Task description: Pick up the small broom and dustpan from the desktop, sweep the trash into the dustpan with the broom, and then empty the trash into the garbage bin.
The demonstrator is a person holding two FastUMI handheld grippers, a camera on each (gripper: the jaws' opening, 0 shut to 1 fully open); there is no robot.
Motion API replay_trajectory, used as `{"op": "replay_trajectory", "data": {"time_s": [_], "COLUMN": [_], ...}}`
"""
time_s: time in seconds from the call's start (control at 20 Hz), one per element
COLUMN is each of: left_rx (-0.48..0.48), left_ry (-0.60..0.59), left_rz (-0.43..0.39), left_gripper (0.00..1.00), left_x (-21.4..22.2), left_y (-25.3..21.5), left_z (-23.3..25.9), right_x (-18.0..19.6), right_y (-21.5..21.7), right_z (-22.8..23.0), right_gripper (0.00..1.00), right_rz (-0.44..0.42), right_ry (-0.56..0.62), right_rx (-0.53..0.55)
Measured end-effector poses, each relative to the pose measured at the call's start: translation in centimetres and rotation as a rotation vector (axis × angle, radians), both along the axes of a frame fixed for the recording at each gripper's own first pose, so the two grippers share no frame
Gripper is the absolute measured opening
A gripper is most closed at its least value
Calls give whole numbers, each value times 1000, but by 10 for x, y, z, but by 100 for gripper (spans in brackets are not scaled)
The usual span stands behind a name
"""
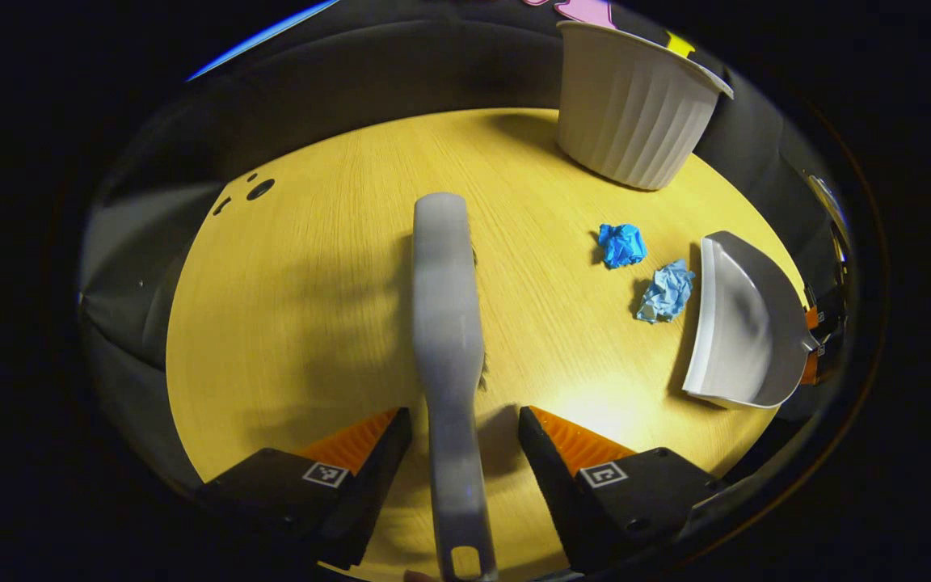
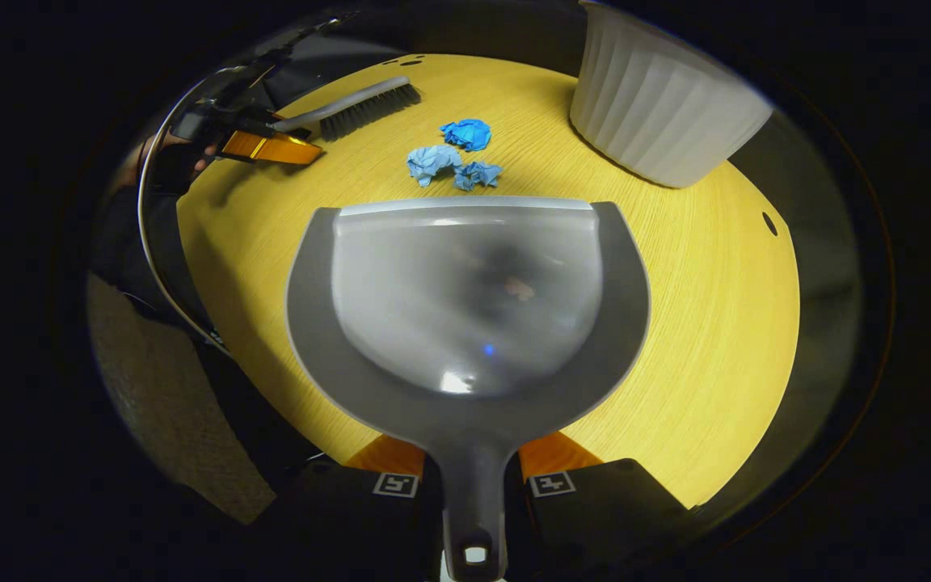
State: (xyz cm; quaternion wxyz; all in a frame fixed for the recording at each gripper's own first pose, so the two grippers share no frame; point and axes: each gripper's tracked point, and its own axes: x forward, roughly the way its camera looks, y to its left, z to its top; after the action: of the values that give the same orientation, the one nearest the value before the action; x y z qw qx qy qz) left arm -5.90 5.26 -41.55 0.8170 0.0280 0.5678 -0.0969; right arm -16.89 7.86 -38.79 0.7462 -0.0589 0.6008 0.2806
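Spread jaws of the left gripper (image 1: pixel 465 440) straddle the broom (image 1: pixel 445 323) handle ungripped; right gripper (image 2: pixel 472 477) clamps the dustpan (image 2: pixel 465 307) handle, lip facing the trash (image 2: pixel 453 166) ahead.

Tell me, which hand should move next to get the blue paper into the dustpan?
Probably left: the broom lies between its open jaws, not yet gripped. The right gripper already holds the dustpan facing the paper balls.
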Motion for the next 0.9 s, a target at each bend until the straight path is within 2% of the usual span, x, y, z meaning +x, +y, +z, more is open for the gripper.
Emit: {"op": "replay_trajectory", "data": {"time_s": [0.2,0.25,0.3,0.45,0.55,0.6,0.65,0.85,0.9], "left_rx": [4,7,11,47,53,64,71,47,36], "left_ry": [-8,-3,3,-10,-47,-54,-54,-64,-65], "left_rz": [-19,-14,-8,-25,-65,-88,-105,-169,-184], "left_gripper": [63,43,35,31,33,27,32,27,30], "left_x": [4,3,3,5,12,15,17,29,30], "left_y": [-1,0,2,2,-5,-8,-12,-39,-47], "left_z": [-1,2,-1,3,10,11,12,16,16], "right_x": [0,-1,-1,-1,0,1,2,7,9], "right_y": [0,0,-1,-2,-1,-1,0,-2,-2], "right_z": [0,1,2,3,6,9,10,11,11], "right_gripper": [35,35,35,35,35,35,35,35,35], "right_rz": [4,6,11,25,28,30,33,44,46], "right_ry": [9,12,13,19,29,34,41,60,62], "right_rx": [1,-1,-6,-18,-20,-18,-20,-41,-45]}}
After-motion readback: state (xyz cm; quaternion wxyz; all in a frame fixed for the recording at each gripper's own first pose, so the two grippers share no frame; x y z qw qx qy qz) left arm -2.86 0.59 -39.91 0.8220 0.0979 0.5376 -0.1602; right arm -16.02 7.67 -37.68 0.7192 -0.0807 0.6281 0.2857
